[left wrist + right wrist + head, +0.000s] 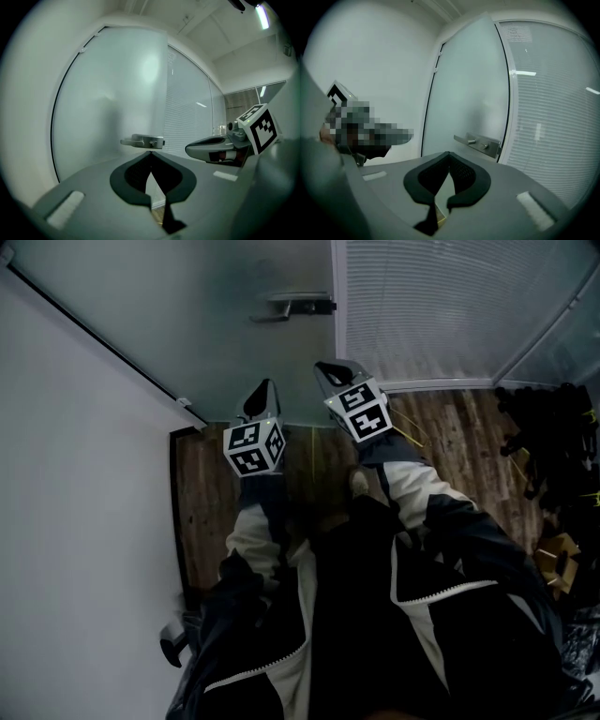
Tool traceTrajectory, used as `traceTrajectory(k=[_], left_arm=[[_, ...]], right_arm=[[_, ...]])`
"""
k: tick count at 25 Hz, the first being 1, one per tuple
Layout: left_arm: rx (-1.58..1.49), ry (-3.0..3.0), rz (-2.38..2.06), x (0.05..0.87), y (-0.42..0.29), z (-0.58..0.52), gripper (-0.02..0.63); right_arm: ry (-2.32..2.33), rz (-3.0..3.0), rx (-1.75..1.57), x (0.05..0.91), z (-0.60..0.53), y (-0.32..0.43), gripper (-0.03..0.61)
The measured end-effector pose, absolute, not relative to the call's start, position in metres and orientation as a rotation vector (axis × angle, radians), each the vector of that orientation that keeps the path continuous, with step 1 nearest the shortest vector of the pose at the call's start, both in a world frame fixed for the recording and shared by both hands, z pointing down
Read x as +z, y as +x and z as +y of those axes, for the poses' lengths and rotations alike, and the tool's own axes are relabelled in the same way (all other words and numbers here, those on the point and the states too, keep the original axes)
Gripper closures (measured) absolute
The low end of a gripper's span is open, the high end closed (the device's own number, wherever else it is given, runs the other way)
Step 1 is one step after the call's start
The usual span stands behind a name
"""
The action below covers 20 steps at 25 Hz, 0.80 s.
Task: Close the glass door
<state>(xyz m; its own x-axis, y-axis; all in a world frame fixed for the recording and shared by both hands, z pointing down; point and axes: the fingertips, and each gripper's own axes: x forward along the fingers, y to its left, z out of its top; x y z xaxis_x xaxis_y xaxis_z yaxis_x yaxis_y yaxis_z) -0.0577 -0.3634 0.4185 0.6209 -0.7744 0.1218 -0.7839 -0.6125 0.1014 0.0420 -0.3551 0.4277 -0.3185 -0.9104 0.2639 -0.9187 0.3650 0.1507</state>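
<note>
The frosted glass door (202,310) fills the space ahead, with a metal lever handle (292,307) near its right edge, which lies close to the partition frame. My left gripper (266,386) is shut and empty, and points at the glass below the handle. My right gripper (326,367) is shut too, beside it and under the handle. I cannot tell if either tip touches the glass. In the left gripper view the shut tips (150,152) sit just under the handle (140,141). In the right gripper view the tips (449,153) point at the door (468,84), left of the handle (480,143).
A white wall (75,484) runs along the left, and a glass partition with blinds (441,306) stands to the right of the door. Dark clutter (553,437) and a cardboard box (558,559) lie on the wooden floor (202,512) at the right. The person's legs are below.
</note>
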Motion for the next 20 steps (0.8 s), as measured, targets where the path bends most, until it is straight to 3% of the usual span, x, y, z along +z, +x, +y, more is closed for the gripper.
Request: traceTrajectory(k=[11, 20], left_arm=[[0.126, 2.599, -1.46, 0.416, -0.025, -0.504, 0.612], [0.147, 2.582, -1.5, 0.429, 0.002, -0.542, 0.612]], right_arm=[[1.504, -2.406, 0.047, 0.428, -0.506, 0.085, 0.574], [1.45, -2.475, 0.028, 0.425, -0.542, 0.104, 0.574]])
